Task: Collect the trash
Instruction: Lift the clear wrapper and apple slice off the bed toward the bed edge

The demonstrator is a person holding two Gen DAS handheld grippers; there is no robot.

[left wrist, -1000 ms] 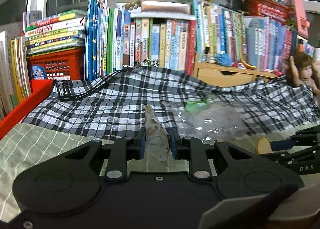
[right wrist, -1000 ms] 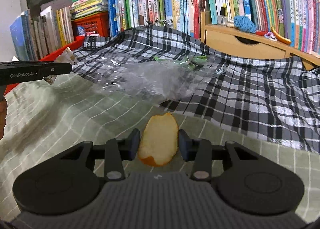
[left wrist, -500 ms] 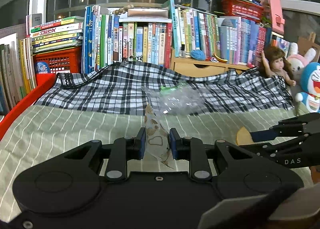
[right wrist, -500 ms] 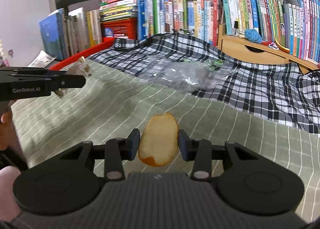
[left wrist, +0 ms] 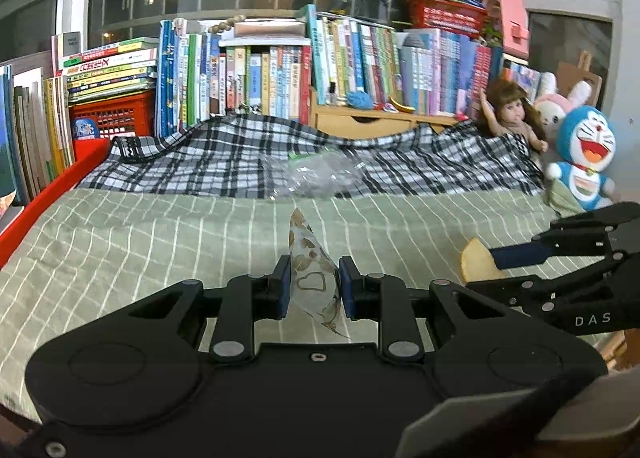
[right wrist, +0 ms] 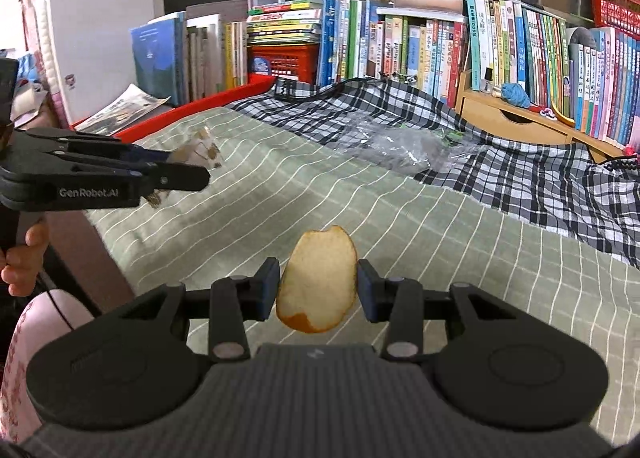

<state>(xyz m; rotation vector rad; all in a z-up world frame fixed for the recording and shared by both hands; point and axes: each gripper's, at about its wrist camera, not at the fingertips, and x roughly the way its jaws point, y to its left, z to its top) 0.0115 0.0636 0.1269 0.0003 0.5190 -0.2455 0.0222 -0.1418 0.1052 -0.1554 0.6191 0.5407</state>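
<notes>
The left hand-held gripper [left wrist: 312, 284] is clamping a crumpled clear plastic wrapper w/ brown heart print [left wrist: 311, 270]; both pads are pressing its sides & the wrapper is sticking up past the tips, off the bed. The right hand-held gripper [right wrist: 318, 290] is clamping a pale orange-edged piece of fruit peel [right wrist: 318, 285] between its pads, also hanging clear of the bed. In the left wrist view the right hand-held gripper is showing just to the right, peel at its tip; in the right wrist view the left one is sitting to the left, w/ a person's hand [right wrist: 22, 258] gripping its handle. Under both is lying the green bedsheet w/ thin white stripes [right wrist: 420, 226]. Further ahead a black & white checked blanket [left wrist: 208, 162] is covering the far part of the bed, & a crumpled clear plastic bag [left wrist: 320, 174] is lying on it, well apart from both tips. Behind that, a row of books [left wrist: 260, 78] is standing; ahead-right, a blue & white plush toy [left wrist: 584, 154] is sitting beside a doll [left wrist: 508, 114].
</notes>
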